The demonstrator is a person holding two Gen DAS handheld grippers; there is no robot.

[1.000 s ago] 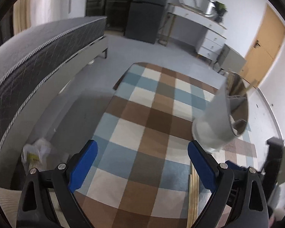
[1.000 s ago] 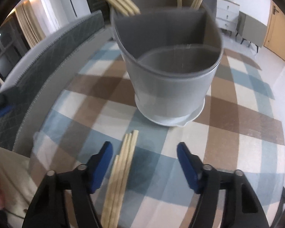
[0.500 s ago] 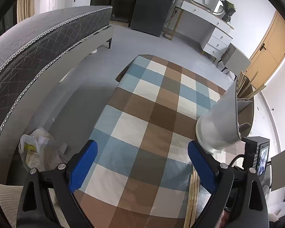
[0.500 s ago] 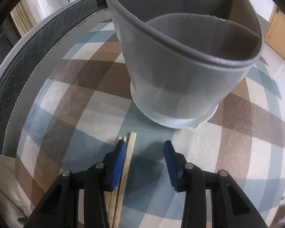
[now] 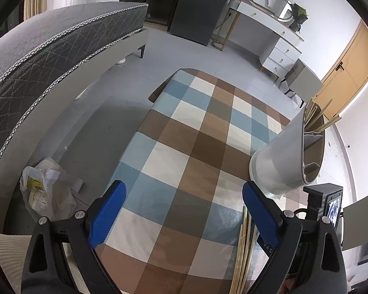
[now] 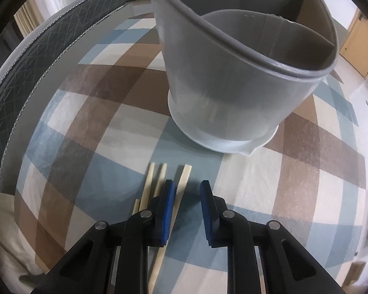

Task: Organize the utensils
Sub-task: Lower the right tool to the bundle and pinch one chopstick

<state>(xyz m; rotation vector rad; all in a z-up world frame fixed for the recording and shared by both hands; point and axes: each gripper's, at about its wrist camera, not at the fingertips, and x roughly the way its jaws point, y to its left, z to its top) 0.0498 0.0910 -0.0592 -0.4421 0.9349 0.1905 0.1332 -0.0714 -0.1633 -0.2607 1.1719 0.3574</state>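
While my right gripper points down at the checked tablecloth, its jaws have just been closing and now stand narrowly apart, with one chopstick between them, lying against the left pad; I cannot see the right pad touching it. Two more chopsticks lie just left of the gripper. Close behind them stands the grey utensil holder. My left gripper hovers wide open over the cloth with nothing between its jaws, the holder to its right.
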